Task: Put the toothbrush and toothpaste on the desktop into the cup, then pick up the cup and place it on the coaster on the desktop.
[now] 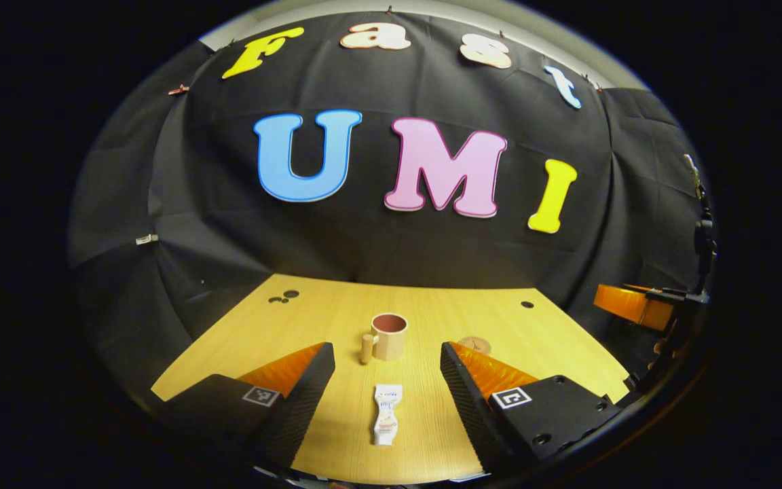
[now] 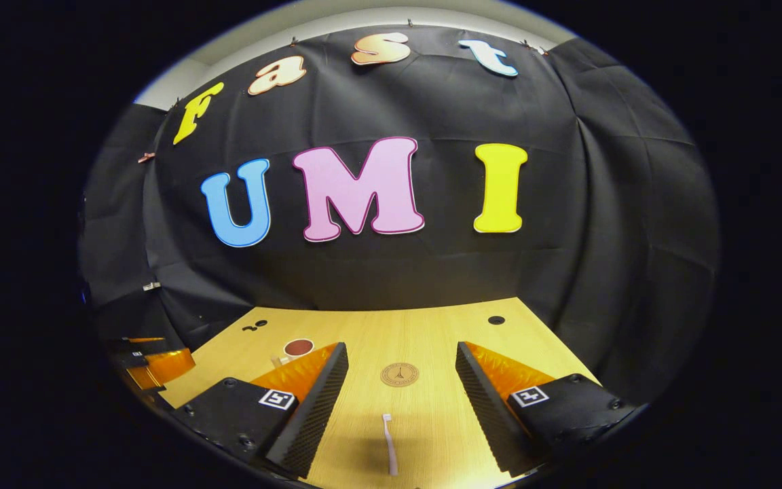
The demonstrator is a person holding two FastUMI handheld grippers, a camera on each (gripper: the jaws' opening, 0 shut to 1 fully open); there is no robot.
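Left gripper (image 1: 386, 397) is held open, nothing gripped; toothpaste (image 1: 386, 422) is seen flat between its fingers, long axis running straight ahead; cup (image 1: 388, 336) stands beyond it, upright. Right gripper (image 2: 401, 411) is likewise open, empty; toothbrush (image 2: 389, 445) lies lengthwise between its fingers; coaster (image 2: 399, 374) lies just beyond; nothing is seen obstructing.
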